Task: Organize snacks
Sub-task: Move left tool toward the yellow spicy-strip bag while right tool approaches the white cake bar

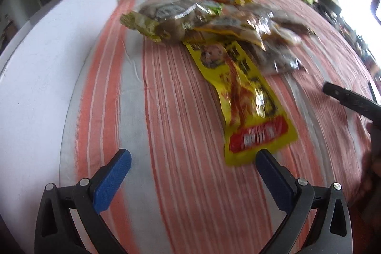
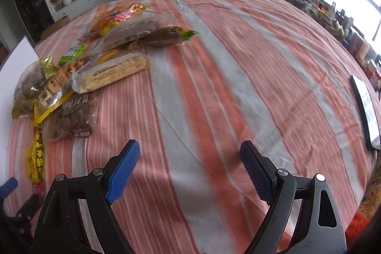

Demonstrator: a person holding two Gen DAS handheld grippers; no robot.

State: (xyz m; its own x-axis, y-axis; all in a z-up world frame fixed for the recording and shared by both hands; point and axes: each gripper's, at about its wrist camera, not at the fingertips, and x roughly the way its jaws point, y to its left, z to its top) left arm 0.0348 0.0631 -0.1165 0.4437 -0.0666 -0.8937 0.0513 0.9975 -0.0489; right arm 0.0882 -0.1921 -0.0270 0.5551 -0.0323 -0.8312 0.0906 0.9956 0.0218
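With both the left gripper [image 1: 194, 158] and right gripper [image 2: 190, 150] spread wide and empty, the long yellow-and-red foil snack packet [image 1: 250, 97] looks light, crinkly and slippery, best pinched at its near flat sealed edge.

blurred snack pile [image 1: 214, 16], yellow packet [image 2: 35, 154] print unreadable

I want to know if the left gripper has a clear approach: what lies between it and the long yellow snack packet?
Nothing: the left wrist view shows only bare striped tablecloth between the open left gripper and the long yellow snack packet.
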